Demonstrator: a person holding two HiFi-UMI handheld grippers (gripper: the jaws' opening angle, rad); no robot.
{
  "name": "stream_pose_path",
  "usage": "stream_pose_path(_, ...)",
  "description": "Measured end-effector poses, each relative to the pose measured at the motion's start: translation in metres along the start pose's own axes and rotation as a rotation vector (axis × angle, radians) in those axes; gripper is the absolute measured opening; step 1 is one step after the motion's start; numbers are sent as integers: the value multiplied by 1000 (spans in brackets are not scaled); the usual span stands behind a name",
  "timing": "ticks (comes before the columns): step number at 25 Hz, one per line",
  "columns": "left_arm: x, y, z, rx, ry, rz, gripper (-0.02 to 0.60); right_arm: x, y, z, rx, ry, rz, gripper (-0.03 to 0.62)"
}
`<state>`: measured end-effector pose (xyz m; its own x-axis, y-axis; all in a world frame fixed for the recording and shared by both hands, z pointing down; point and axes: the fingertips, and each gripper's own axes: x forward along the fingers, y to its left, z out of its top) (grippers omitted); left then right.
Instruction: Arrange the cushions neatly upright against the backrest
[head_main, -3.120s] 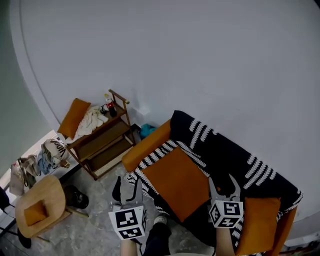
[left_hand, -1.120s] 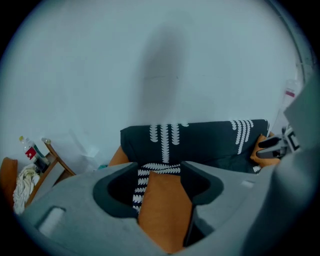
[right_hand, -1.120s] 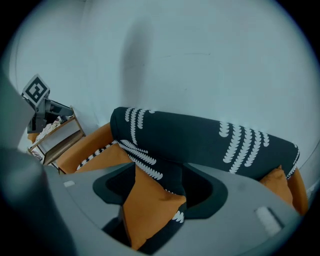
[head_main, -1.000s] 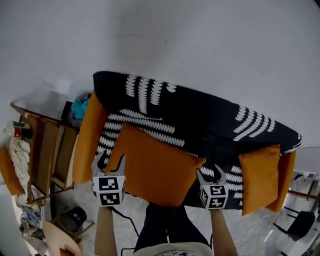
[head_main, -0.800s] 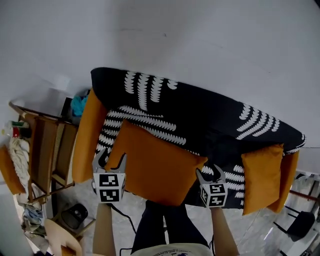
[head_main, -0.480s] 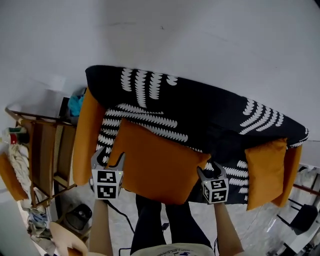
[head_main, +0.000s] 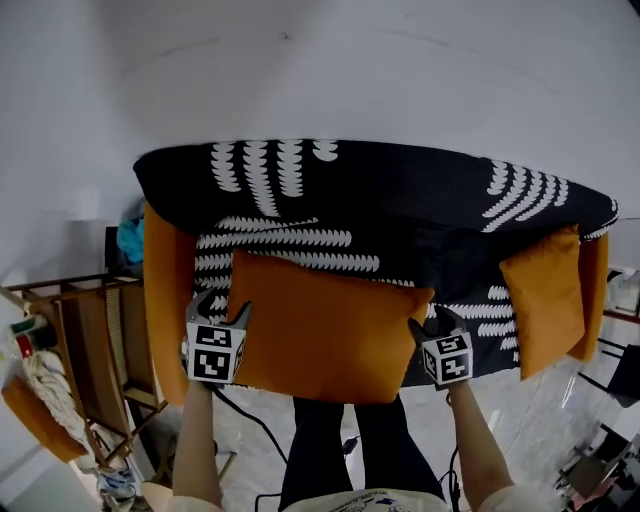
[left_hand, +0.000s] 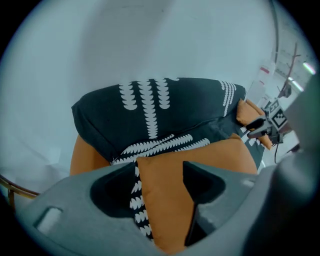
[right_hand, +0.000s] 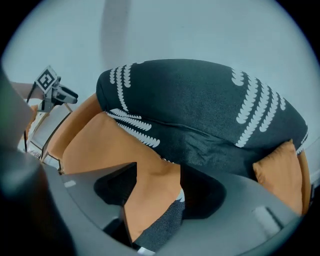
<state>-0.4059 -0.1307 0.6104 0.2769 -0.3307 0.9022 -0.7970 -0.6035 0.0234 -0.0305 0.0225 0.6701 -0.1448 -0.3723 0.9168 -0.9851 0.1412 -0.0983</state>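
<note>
Orange fabric: a large cushion (head_main: 325, 325) lying flat on the seat of a sofa (head_main: 400, 195) draped in a black throw with rows of white leaf shapes, back edge toward the backrest, front edge at the seat's front. Left gripper (head_main: 222, 312) at the near left corner of that cushion, pointing steeply down, jaws spread wide and just now opening further, the corner between them with a strip of patterned throw showing beside one pad, so no pinch. Right gripper (head_main: 438, 322) at the near right corner, likewise tilted down, jaws wide after closing in a little, the corner lying between the fingertips, not squeezed. At the sofa's right end in the head view, a smaller cushion (head_main: 545, 300) propped beside the orange arm, well apart from the first. Off the left end, a wooden shelf (head_main: 95, 330).
</note>
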Motion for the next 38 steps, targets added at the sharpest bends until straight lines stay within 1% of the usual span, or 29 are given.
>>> stream_pose_path(3,22,12,2,-13,18,-30,310,4,-3,-2,90,-8,-31,282)
stream_pose_path(7,50,26,0,14,67,-55,311,14,-6,-9,170,-4,-64,282)
stream_pose_path(10,69,33,-3,37,98,-73,314,23,-8,-18,198,18,-75,285)
stream_pose_path(13,88,38,-9,64,142,-89,326,33,-11,-28,205,51,-66,300)
stream_pose_path(18,117,38,-30,66,227,-142,339,51,-11,-42,237,85,-62,310)
stream_pose_path(22,138,32,-49,38,289,-185,345,59,-13,-48,275,99,-60,311)
stream_pose_path(26,151,29,-55,4,295,-197,347,65,-20,-51,318,104,-55,337)
stream_pose_path(30,160,29,-61,-56,309,-236,345,72,-18,-54,335,110,-46,336)
stream_pose_path(34,165,23,-69,-118,307,-280,338,75,-14,-56,357,117,-20,293)
stream_pose_path(36,162,21,-71,-132,308,-295,314,75,-7,-55,363,121,-8,264)
stream_pose_path(38,158,20,-72,-128,309,-295,285,75,0,-52,371,120,3,229)
